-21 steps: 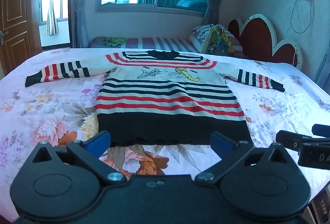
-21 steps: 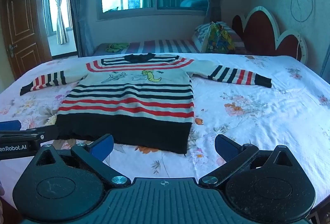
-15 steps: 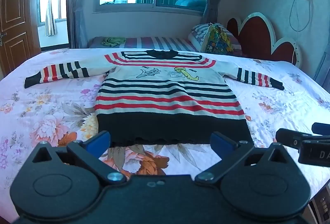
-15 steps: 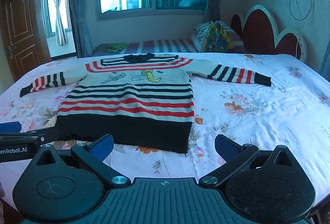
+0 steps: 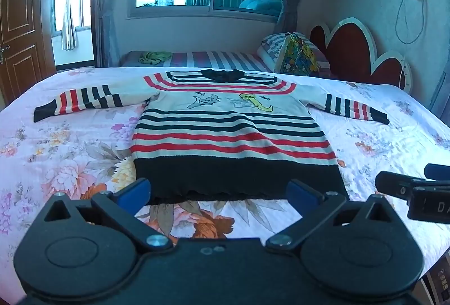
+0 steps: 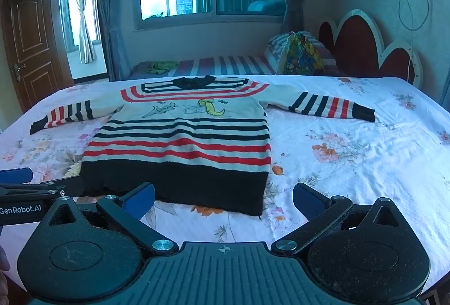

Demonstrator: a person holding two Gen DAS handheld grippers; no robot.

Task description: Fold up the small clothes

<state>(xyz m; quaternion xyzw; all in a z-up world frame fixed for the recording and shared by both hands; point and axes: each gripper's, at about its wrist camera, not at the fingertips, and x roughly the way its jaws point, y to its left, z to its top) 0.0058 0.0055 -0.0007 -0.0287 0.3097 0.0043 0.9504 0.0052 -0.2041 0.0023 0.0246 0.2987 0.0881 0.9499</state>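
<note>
A small striped sweater (image 5: 230,133) lies flat on the floral bed sheet (image 5: 56,164), front up, both sleeves spread out, black hem nearest me. It also shows in the right wrist view (image 6: 180,142). My left gripper (image 5: 219,192) is open and empty, just short of the hem's middle. My right gripper (image 6: 225,198) is open and empty, in front of the hem's right corner. The right gripper's tip shows at the right edge of the left wrist view (image 5: 407,189). The left gripper's tip shows at the left edge of the right wrist view (image 6: 42,187).
A red headboard (image 5: 360,52) stands at the right. Pillows and a colourful bag (image 5: 298,57) lie at the far right of the bed. A second striped bed (image 5: 213,59) with a green cloth (image 5: 154,56) sits under the window. A wooden door (image 6: 28,40) is at the left.
Both grippers have edged slightly forward toward the sweater's hem. The sweater has not moved and both grippers stay open.
</note>
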